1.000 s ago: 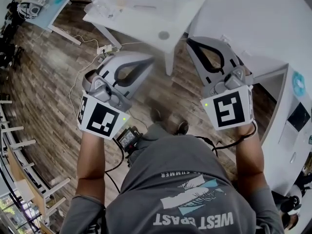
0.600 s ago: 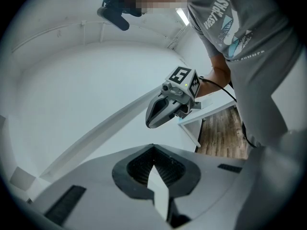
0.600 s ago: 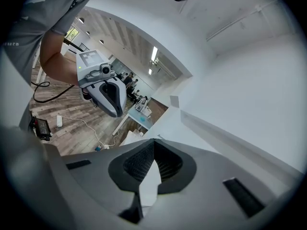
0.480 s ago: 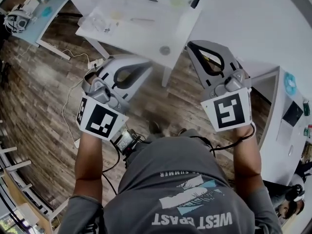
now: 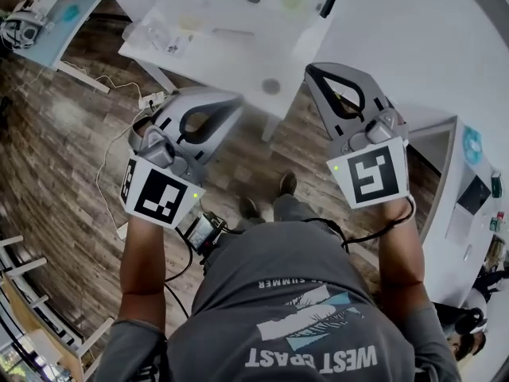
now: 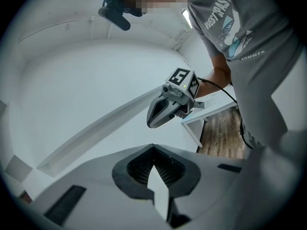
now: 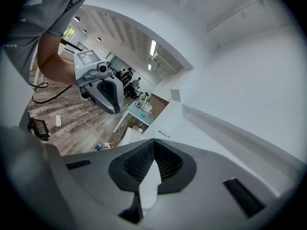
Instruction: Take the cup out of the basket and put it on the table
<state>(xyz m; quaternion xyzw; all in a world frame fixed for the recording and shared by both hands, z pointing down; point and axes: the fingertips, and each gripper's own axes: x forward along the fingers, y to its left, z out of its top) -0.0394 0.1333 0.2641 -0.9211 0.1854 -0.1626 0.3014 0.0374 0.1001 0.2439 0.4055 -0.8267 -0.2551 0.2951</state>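
Observation:
No cup or basket shows in any view. In the head view my left gripper (image 5: 231, 102) is held at waist height over the wood floor, with its tip near the front edge of a white table (image 5: 231, 58). My right gripper (image 5: 312, 72) is held level with it at the right, by the table's corner. Both have their jaws closed tip to tip with nothing between them, as the left gripper view (image 6: 153, 145) and the right gripper view (image 7: 153, 139) confirm. Each gripper view shows the other gripper beside it in the air.
The white table bears a clear plastic thing (image 5: 159, 34), a black object (image 5: 328, 2) and a grey disc (image 5: 271, 86). A white desk (image 5: 465, 213) stands at the right and a pale blue table (image 5: 60, 18) at the far left. A power strip with cable (image 5: 151, 99) lies on the floor.
The person has stepped forward, and the white table has come nearer. Both grippers stay shut and held side by side.

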